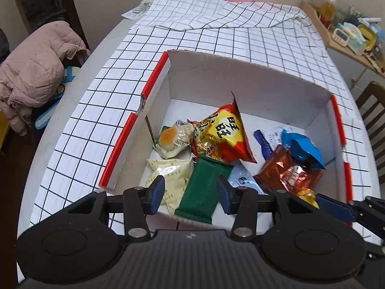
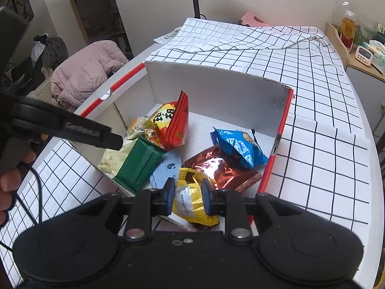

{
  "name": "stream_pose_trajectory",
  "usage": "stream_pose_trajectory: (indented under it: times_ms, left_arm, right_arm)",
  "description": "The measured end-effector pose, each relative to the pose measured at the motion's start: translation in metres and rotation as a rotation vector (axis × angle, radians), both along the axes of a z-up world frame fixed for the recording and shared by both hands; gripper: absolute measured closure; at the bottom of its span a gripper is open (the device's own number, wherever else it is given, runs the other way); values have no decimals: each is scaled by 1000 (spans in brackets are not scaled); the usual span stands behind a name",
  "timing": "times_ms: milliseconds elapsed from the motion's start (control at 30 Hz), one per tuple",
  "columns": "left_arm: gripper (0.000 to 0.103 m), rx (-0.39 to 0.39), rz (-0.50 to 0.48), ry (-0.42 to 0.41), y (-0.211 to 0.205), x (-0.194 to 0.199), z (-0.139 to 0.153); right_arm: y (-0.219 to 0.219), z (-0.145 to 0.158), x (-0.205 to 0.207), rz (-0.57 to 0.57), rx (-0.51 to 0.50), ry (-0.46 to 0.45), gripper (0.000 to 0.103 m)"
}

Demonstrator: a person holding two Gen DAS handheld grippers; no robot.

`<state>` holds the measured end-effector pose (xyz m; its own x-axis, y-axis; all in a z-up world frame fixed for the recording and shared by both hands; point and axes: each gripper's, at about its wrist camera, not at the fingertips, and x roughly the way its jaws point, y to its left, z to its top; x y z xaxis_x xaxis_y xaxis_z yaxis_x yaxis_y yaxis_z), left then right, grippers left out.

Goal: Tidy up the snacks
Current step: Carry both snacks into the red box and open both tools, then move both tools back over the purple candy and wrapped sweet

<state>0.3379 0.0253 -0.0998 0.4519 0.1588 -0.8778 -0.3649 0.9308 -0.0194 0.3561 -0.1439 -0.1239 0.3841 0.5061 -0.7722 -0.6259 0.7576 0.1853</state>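
Step in hand: depositing snacks into the box (image 1: 252,77). The left gripper (image 1: 191,189) is clamped on the green packet (image 1: 204,190); the right gripper (image 2: 188,196) is clamped on the yellow packet (image 2: 192,204). Both packets sit between the jaws, over the near wall. Next move, as judged: part the jaws.

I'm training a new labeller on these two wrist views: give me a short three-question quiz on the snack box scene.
1. True or false: the right gripper is shut on a yellow snack packet.
2. What lies between the left gripper's blue pads? A) blue crinkly bag B) dark green flat wrapper C) nothing
3. Which packet rests on the shiny copper-brown foil packet in the white cardboard box with red edges?

Key: 1 true. 2 B, the dark green flat wrapper. 3 The blue crinkly bag.
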Motion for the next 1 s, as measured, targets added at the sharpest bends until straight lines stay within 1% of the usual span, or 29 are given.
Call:
stream_pose_trajectory:
  times_ms: [233, 367, 500, 600, 633, 667, 733, 867, 900, 967, 1000]
  left_arm:
    - [54, -36, -29, -52, 3, -26, 18]
    - [54, -31, -65, -92, 1, -41, 32]
    - [54, -30, -106, -134, 0, -58, 48]
    - [53, -27, -135, -159, -1, -71, 57]
    - [53, -24, -145, -165, -1, -75, 60]
    - [47, -22, -154, -172, -1, -80, 62]
    - [41, -18, -167, -191, 0, -89, 66]
    - [40, -8, -198, -213, 1, -108, 72]
    - [40, -7, -207, -220, 1, -112, 73]
    - [40, -4, -222, -231, 2, -121, 76]
    - [40, -5, -228, -236, 3, -125, 76]
  right_arm:
    - [-8, 16, -13, -41, 52, -9, 80]
    - [-12, 31, -24, -69, 85, -27, 79]
    - [-17, 47, -39, -78, 139, -40, 78]
    - [-16, 56, -53, -79, 149, -62, 78]
    - [-16, 59, -58, -83, 150, -70, 77]
    - [-16, 62, -63, -91, 153, -76, 77]
    - [-17, 67, -72, -117, 157, -82, 77]
    - [-19, 73, -88, -162, 156, -114, 75]
    - [-19, 75, -92, -173, 157, -122, 73]
    - [-21, 78, -100, -191, 168, -130, 62]
    - [-21, 79, -104, -199, 171, -135, 39]
